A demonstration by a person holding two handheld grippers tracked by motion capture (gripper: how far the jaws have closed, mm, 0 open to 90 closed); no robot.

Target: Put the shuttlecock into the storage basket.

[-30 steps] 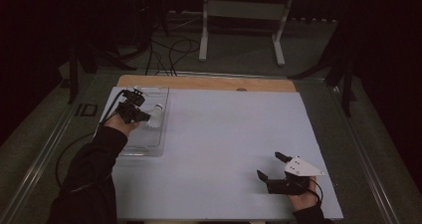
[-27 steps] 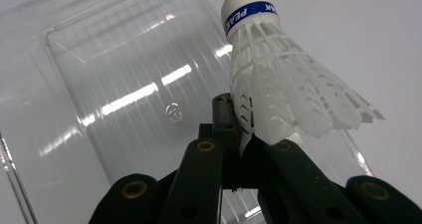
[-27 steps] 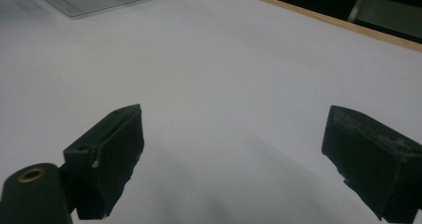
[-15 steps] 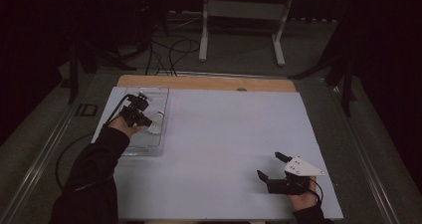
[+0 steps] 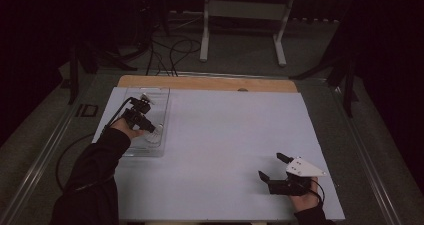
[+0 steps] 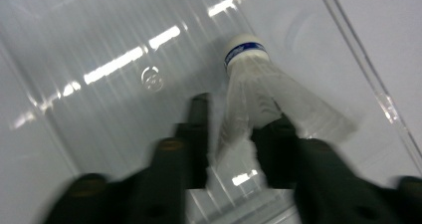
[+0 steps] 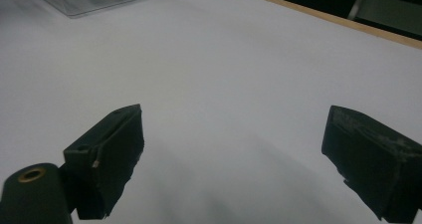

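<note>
A: From the high view, where is everything?

B: The left hand-held gripper (image 5: 151, 128) sits over a clear tray (image 5: 150, 150) at the tabletop's (image 5: 225, 135) left side, with a white shuttlecock (image 5: 159, 130) at its tip. The right hand-held gripper (image 5: 272, 169) rests on the near right, well apart from the tray, jaws spread with nothing between them.

A: And the left gripper view?

B: Blurred, but the shuttlecock (image 6: 263, 92) lies inside the tray (image 6: 99, 59), cork end pointing away. The 2 jaws of the left hand-held gripper (image 6: 234, 134) stand either side of the feather skirt. Whether they are pressing it, I cannot tell.

A: How would it handle?

B: Very light, I'd judge, and the skirt is soft and easily crushed. The cork is the firmer hold. The tray's wall runs just beside it and could crowd a jaw.

A: The right gripper view?

B: The right hand-held gripper's (image 7: 234, 149) jaws wide apart over bare tabletop (image 7: 224, 59); the tray's corner (image 7: 89, 5) far off.
</note>
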